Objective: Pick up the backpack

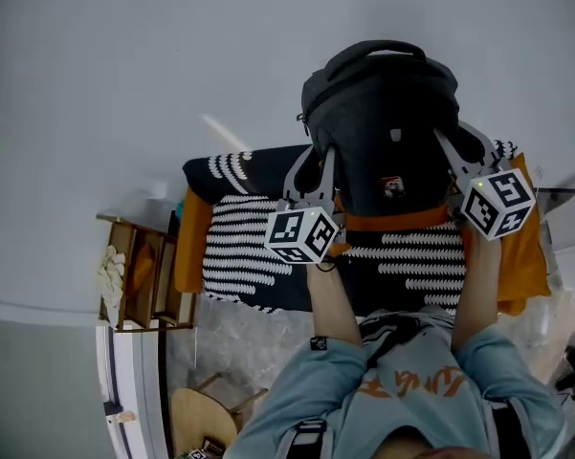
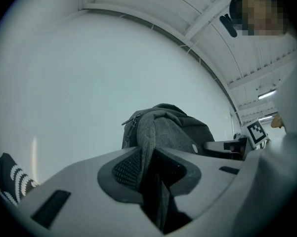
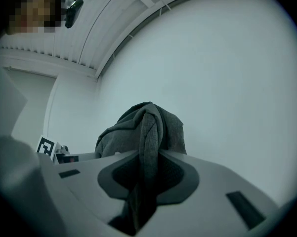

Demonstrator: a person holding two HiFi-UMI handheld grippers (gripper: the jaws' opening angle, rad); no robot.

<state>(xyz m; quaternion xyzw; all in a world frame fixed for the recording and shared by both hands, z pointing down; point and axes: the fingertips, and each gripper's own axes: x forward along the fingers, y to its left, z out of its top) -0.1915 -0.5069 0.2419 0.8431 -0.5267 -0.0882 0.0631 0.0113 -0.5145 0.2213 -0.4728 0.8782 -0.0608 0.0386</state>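
Grey backpack (image 1: 383,113) hangs over the striped cloth (image 1: 244,247), left claw (image 1: 318,161) and right claw (image 1: 459,146) each clamped on a strap (image 2: 150,147); its small front patch (image 1: 393,186) is too blurred to read.

Dim, even light; fisheye-warped edges, ceiling-lamp glare.

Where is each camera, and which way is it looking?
Head view: on the person's head, looking steeply down at the backpack; forearms, shirt, left gripper and right gripper show.
Left gripper view: rides the left gripper, looks along its jaws, shut on backpack fabric, toward a white wall.
Right gripper view: the same from the right gripper, jaws shut on fabric.
Shared: all see the backpack; each gripper view glimpses the other gripper.
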